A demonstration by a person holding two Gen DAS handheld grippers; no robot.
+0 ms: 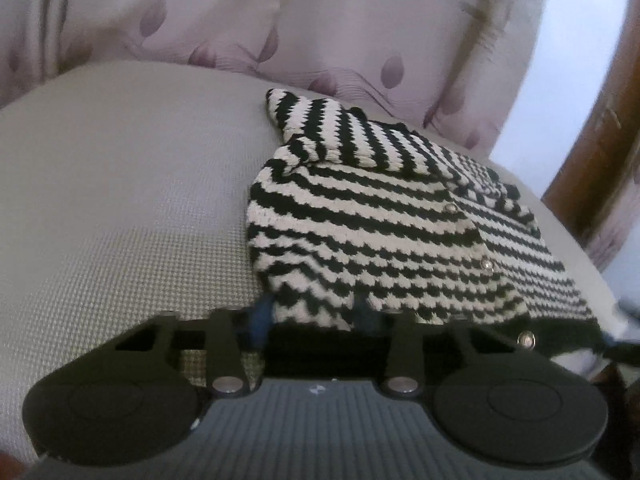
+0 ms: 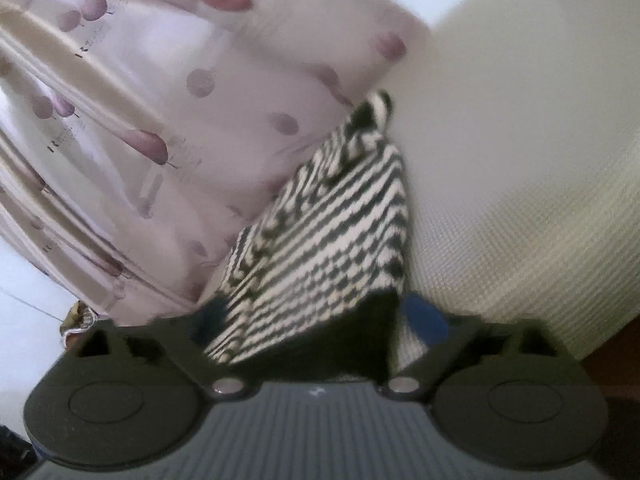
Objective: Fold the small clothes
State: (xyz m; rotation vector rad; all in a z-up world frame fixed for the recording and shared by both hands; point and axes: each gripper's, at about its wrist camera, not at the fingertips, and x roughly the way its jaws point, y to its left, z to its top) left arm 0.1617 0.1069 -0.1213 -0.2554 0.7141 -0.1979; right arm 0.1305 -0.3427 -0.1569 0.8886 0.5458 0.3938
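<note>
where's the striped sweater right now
The striped sweater lies right of centre on the grey cushion in the left wrist view, below the patterned curtain, its near hem at the jaws.

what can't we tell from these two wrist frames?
- Left wrist view: the near hem of the striped knit top is hidden behind the left claw; whether it pinches the fabric is unclear.
- Right wrist view: motion blur smears the top; the right claw tips are buried under fabric, so the grip is unreadable.
- Curtain print text: too small.
</note>
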